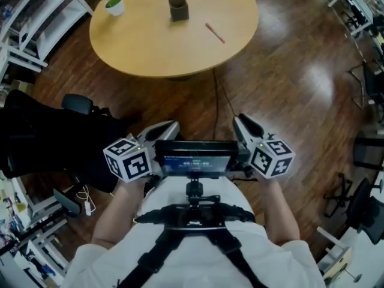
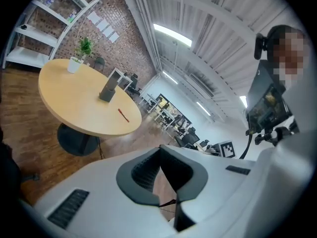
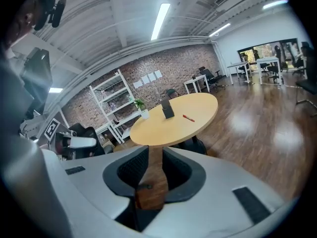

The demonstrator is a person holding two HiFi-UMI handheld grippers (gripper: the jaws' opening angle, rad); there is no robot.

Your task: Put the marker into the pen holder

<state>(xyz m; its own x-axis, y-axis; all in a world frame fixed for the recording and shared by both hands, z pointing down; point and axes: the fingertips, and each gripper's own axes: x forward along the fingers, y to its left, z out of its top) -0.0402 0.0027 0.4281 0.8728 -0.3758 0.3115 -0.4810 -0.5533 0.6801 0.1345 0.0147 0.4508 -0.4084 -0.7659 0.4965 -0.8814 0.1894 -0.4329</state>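
Note:
A red marker [image 1: 215,33] lies flat on the round wooden table [image 1: 150,47], a short way right of the dark square pen holder [image 1: 177,5], which stands upright. Both grippers are held low against the person's body, well short of the table. My left gripper [image 1: 174,125] has its tips together with nothing in them. My right gripper [image 1: 238,119] stands open by a narrow gap, empty. The left gripper view has the marker [image 2: 123,115] and holder [image 2: 107,90] far beyond the jaws' tips [image 2: 159,150]. In the right gripper view the marker [image 3: 188,117] and holder [image 3: 168,109] lie far ahead of the gripper [image 3: 154,152].
A small potted plant [image 1: 112,2] stands at the table's far left edge. A black office chair [image 1: 66,137] is on the floor at the left, and white shelving [image 1: 36,17] beyond it. A cable [image 1: 216,101] runs over the wooden floor from under the table.

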